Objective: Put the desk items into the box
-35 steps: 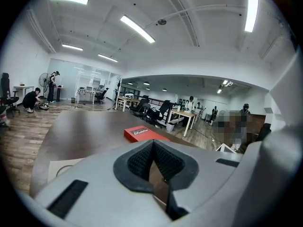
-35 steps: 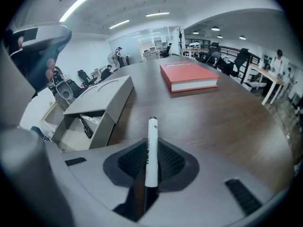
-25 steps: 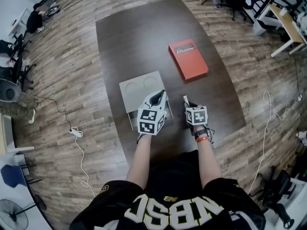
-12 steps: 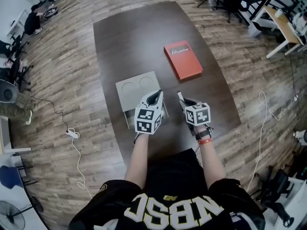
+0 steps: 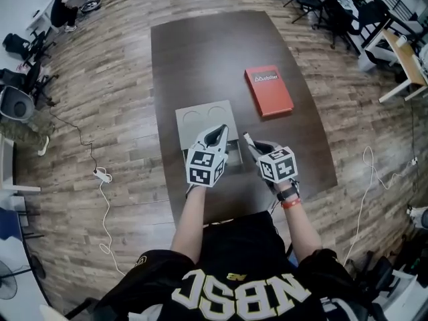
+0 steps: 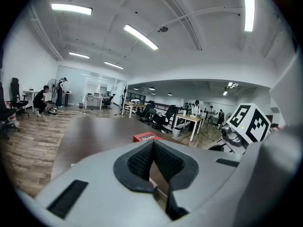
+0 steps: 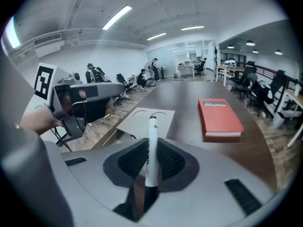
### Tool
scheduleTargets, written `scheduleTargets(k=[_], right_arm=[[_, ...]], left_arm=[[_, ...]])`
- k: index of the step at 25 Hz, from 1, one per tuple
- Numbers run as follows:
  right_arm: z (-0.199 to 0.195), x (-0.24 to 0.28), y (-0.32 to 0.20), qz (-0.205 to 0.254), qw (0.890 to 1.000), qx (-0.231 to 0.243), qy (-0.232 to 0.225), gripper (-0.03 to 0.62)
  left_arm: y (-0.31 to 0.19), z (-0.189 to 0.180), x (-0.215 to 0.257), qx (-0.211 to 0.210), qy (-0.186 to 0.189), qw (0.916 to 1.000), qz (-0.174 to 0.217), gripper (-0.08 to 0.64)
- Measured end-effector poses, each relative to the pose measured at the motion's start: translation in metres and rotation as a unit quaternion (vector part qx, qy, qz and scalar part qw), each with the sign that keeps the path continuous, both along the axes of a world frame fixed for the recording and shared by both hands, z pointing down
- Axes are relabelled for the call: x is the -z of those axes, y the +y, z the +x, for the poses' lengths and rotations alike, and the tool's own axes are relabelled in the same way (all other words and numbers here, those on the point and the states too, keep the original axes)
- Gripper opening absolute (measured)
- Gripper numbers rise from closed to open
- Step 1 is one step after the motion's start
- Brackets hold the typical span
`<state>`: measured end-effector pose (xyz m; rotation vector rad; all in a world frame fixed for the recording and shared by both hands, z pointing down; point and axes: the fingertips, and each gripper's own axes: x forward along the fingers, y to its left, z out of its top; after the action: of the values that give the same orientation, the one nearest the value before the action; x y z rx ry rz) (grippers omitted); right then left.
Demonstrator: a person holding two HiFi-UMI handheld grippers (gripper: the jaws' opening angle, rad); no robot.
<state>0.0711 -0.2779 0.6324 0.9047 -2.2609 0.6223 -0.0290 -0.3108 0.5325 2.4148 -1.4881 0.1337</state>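
On the dark table (image 5: 214, 52) lies a grey box (image 5: 199, 120) whose flat lid carries two round marks. My left gripper (image 5: 217, 132) hovers over the box's near right part, its jaws shut and empty; the box's opening is mostly hidden beneath it. Just right of the box, my right gripper (image 5: 251, 144) is shut on a white marker (image 7: 152, 145) with a black cap, which points forward past the fingertips toward the lid (image 7: 147, 119). A red book (image 5: 269, 91) lies farther back on the right, untouched.
The table's near edge runs just behind both grippers. On the wooden floor to the left lie a power strip and cable (image 5: 100, 174). Office chairs and desks (image 5: 394, 42) stand at the room's far right, and a person sits at the far left (image 5: 63, 9).
My right gripper, still holding the marker, has drifted a little left toward the box. The left gripper stays over the box. The head camera has shifted.
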Motion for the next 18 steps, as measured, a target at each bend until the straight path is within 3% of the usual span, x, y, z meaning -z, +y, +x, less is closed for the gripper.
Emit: scheduleTargets(k=[8,18], right_arm=[[-0.04,0.011,0.002,0.025,0.994,0.105,0.024,0.074],[-0.086,0.015,0.005,0.043,0.968,0.243,0.053,0.074]], left_arm=[[0.013,-0.041,0.01,0.051,0.001,0.9987,0.007,0.009],[0.034,-0.081,0.013,0.111,-0.005,0.9938,0.004,0.008]])
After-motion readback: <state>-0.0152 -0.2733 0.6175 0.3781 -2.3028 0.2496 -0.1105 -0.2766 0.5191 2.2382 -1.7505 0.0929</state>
